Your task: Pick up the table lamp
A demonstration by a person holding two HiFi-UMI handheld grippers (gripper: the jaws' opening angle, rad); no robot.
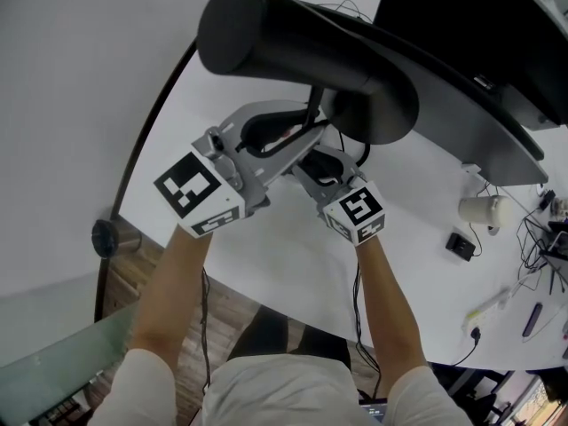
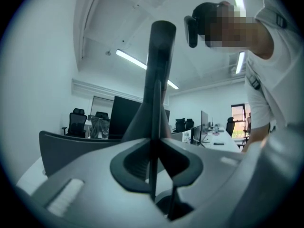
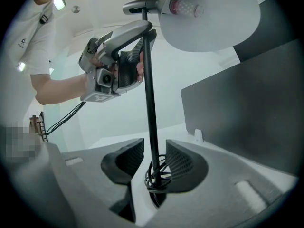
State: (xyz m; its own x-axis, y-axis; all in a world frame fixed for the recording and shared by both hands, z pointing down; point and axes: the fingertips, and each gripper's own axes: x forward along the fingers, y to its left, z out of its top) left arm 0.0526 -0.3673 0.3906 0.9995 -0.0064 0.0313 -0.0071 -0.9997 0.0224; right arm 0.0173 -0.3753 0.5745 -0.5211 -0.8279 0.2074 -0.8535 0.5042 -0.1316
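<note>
I see left hand-held gripper [image 2: 153, 163] clamped on thin black pole [image 2: 159, 80] of black table lamp [image 1: 293, 43], high up. Right hand-held gripper [image 3: 153, 163] sits lower: jaws spread, pole between them, pads clear. Lamp at 12 o'clock from my hands, over white counter [image 1: 293, 256].

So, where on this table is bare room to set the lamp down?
Free: the table between its curved left edge and the lamp, and along its near edge. Crowded: the right side, with a white cylinder, cables and monitor.
</note>
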